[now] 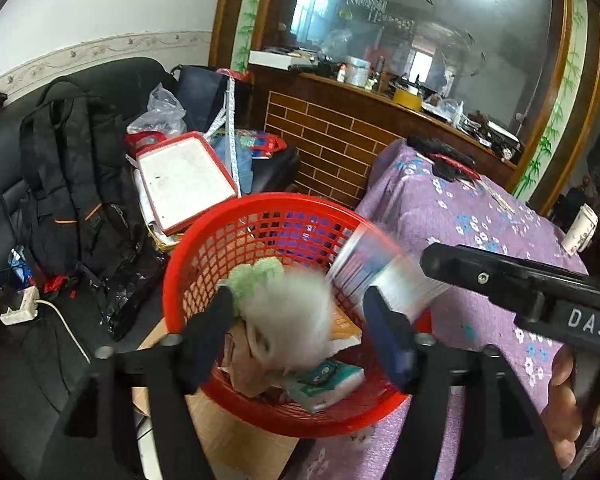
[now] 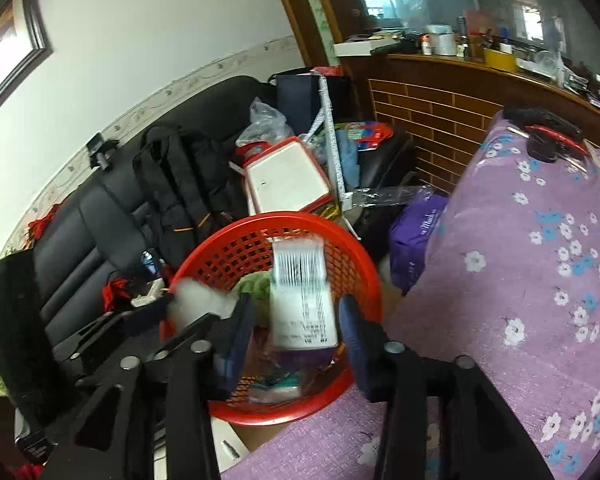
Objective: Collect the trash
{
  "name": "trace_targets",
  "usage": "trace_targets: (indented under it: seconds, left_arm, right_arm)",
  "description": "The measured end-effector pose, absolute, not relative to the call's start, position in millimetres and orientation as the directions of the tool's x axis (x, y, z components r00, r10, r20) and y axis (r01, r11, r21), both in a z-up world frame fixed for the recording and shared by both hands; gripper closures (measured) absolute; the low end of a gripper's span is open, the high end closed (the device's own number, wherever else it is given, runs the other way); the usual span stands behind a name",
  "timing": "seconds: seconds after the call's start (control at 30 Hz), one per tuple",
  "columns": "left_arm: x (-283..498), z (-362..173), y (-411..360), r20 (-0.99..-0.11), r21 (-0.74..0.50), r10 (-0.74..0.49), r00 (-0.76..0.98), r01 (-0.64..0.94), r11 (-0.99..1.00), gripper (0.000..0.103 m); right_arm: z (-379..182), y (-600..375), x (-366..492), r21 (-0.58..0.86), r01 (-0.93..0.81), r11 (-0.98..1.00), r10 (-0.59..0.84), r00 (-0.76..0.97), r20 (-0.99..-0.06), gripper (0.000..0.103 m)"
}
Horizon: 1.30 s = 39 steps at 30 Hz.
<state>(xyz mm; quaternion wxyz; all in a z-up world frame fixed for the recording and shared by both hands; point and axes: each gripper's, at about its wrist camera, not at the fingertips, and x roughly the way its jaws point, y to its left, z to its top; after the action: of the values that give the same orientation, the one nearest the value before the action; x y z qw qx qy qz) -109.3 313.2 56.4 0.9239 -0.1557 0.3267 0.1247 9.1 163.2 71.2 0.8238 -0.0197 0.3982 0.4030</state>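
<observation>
A red mesh basket [image 1: 236, 236] stands beside the purple-clothed table and holds trash: a tissue pack [image 1: 326, 384], paper and wrappers. My left gripper [image 1: 300, 328] is open above it, with a blurred white and green fluffy wad [image 1: 284, 304] between its fingers, apart from them. My right gripper [image 2: 296, 332] is open over the same basket [image 2: 228, 248]; a blurred white package with a barcode [image 2: 304, 300] hangs between its fingers, touching neither. That package also shows in the left wrist view [image 1: 380, 268], beside the right gripper's body [image 1: 520, 280].
A table with a purple flowered cloth [image 1: 460, 216] lies to the right, with a paper cup [image 1: 580, 228] on it. A black sofa [image 1: 4, 200] to the left carries a black backpack [image 1: 68, 184], a white tray [image 1: 184, 180] and bags. A brick-patterned counter [image 1: 328, 140] stands behind.
</observation>
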Motion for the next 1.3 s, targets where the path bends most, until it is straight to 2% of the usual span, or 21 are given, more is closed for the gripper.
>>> trace_targets:
  seconds: [0.13, 0.17, 0.27, 0.33, 0.4, 0.47, 0.73, 0.97, 1.13, 1.3]
  left_arm:
    - [-113.6, 60.9, 310.3, -0.624, -0.205, 0.145, 0.768, -0.34, 0.918, 0.027]
    - [-117.4, 64.0, 306.8, -0.62, -0.197, 0.162, 0.768, -0.353, 0.915, 0.026]
    - [-130.8, 72.1, 293.9, -0.598, -0.192, 0.198, 0.777, -0.379, 0.905, 0.012]
    - [-147.8, 80.6, 278.3, -0.558, -0.155, 0.263, 0.787, -0.41, 0.899, 0.008]
    - [-161.2, 86.9, 262.9, -0.529, -0.108, 0.319, 0.787, -0.435, 0.894, 0.005]
    - [-172.9, 92.4, 248.5, -0.506, -0.068, 0.362, 0.783, -0.455, 0.888, 0.004]
    - [-202.7, 102.9, 194.4, -0.46, 0.077, 0.462, 0.758, -0.485, 0.871, 0.0]
    - [-222.5, 104.9, 168.2, -0.44, 0.089, 0.488, 0.754, -0.504, 0.859, 0.0]
    - [-227.1, 100.7, 157.9, -0.469, 0.129, 0.481, 0.741, -0.481, 0.867, 0.0]
    - [-232.7, 95.7, 157.0, -0.48, 0.119, 0.456, 0.749, -0.459, 0.88, 0.0]
  right_arm:
    - [88.3, 139.2, -6.5, 0.247, -0.674, 0.696, 0.643, 0.433, -0.632, 0.051]
    - [93.8, 130.6, -12.9, 0.234, -0.672, 0.703, 0.64, 0.455, -0.619, 0.043]
    - [108.4, 102.7, -36.5, 0.147, -0.626, 0.766, 0.579, 0.572, -0.581, 0.025]
    - [114.7, 85.5, -54.4, 0.084, -0.6, 0.796, 0.538, 0.635, -0.554, 0.015]
    - [118.3, 67.1, -72.0, 0.024, -0.547, 0.837, 0.475, 0.705, -0.527, 0.014]
    - [119.1, 50.3, -87.5, -0.006, -0.525, 0.851, 0.449, 0.734, -0.509, 0.008]
    - [115.6, -17.4, -138.9, -0.036, -0.405, 0.914, 0.34, 0.809, -0.48, 0.004]
    - [113.5, -51.1, -170.3, -0.048, -0.328, 0.943, 0.267, 0.838, -0.476, 0.002]
    - [113.2, -58.9, -185.4, -0.042, -0.314, 0.948, 0.257, 0.84, -0.479, 0.001]
    - [113.9, -56.0, -196.8, -0.066, -0.31, 0.949, 0.243, 0.846, -0.474, 0.001]
